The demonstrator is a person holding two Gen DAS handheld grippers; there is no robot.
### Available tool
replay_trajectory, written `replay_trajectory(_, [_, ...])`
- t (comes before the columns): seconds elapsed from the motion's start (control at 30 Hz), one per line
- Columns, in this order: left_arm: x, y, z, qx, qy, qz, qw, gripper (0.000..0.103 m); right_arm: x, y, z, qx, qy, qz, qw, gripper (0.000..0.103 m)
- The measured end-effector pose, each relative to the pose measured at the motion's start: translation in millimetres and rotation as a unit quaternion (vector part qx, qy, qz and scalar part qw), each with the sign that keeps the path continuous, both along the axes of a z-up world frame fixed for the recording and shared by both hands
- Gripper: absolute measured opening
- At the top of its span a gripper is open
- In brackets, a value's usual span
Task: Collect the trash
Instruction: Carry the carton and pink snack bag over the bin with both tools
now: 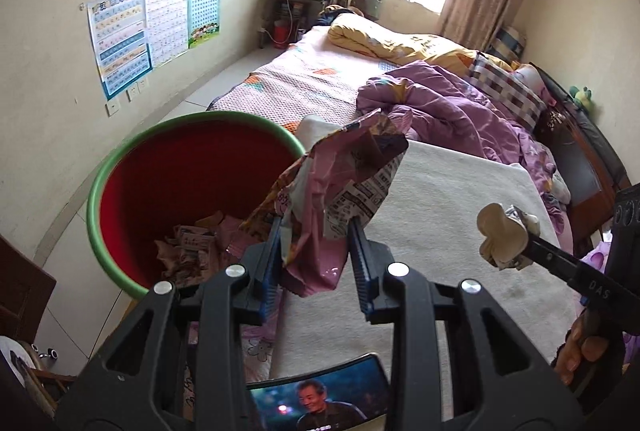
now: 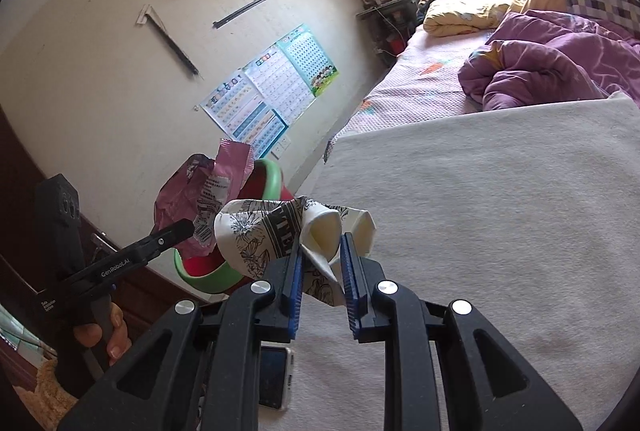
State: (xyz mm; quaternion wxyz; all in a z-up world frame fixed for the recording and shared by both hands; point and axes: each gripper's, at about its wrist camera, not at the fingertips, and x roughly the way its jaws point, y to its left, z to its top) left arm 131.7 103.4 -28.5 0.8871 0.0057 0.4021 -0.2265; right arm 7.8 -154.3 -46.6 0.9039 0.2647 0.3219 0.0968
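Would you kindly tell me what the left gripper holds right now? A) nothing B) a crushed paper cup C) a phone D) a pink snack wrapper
D: in the left wrist view the left gripper has its jaws pressed on a crumpled pink snack wrapper, near the red bin; the crushed paper cup is in the right gripper.

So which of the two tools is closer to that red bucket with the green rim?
The left. The left tool, clamping a pink wrapper, hangs right beside the bucket's rim. The right tool, clamping a crushed paper cup, is farther off, over the white mat.
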Motion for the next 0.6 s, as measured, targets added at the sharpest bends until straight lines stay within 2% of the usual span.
replay_trajectory(0.6, [7.5,37.7,-0.7,-0.003,-0.021,-0.013,0.9997,0.030,21.2,60.2,7.1,-0.024,-0.012,0.004,1.000,0.019])
